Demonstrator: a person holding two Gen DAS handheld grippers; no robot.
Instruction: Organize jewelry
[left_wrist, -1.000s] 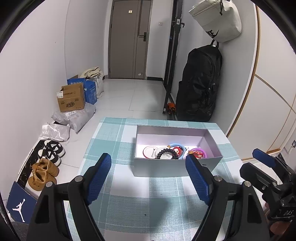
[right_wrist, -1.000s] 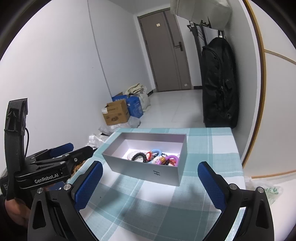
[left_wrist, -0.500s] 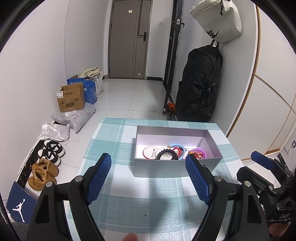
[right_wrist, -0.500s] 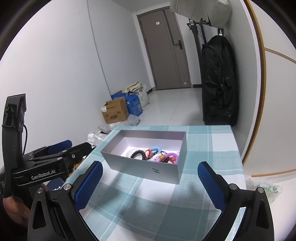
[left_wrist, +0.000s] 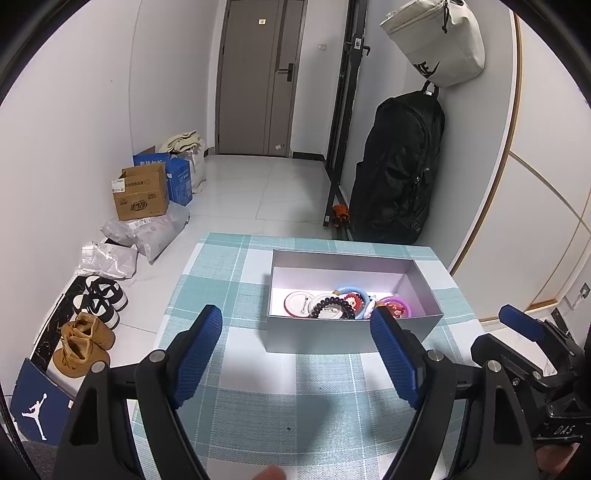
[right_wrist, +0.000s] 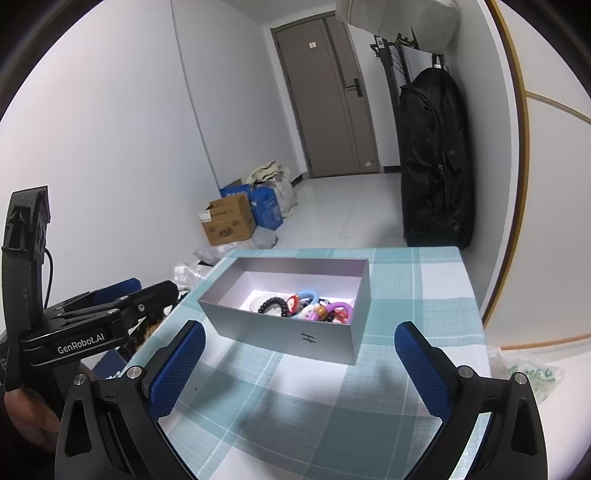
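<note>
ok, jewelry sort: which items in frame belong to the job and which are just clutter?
Job:
- grey box on the checked tablecloth
- black bead bracelet, blue ring, purple ring, round badge inside the box
- left gripper and right gripper, both open and empty

Clutter:
- cardboard box
- shoes
- black backpack
- white bag

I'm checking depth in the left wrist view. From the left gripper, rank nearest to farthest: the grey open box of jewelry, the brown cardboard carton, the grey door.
1. Grey open box of jewelry, on the checked tablecloth just ahead of the left gripper.
2. Brown cardboard carton, on the floor, left.
3. Grey door, at the far end.
</note>
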